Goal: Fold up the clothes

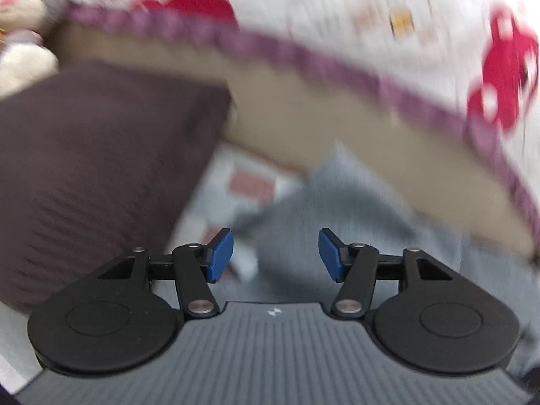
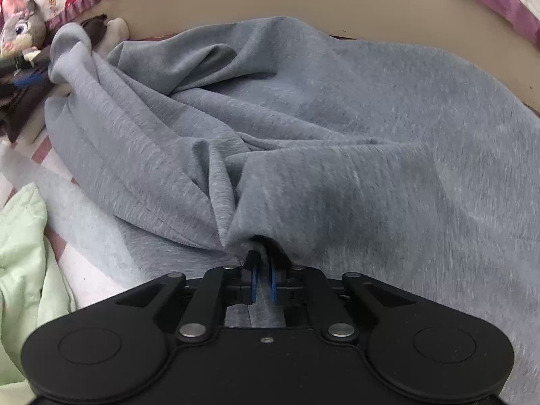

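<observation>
Pinching gray sweatshirt hem, your right gripper was clenched; left gripper released, sweatshirt ahead, untouched.

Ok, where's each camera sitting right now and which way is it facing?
Left wrist: on the left gripper, open, facing a brown cushion, the quilt and grey garment; blurred.
Right wrist: on the right gripper, shut on the grey garment, looking across it; green cloth at left.
Shared: grey garment, quilt, a plush rabbit at far left. No hands show.
</observation>
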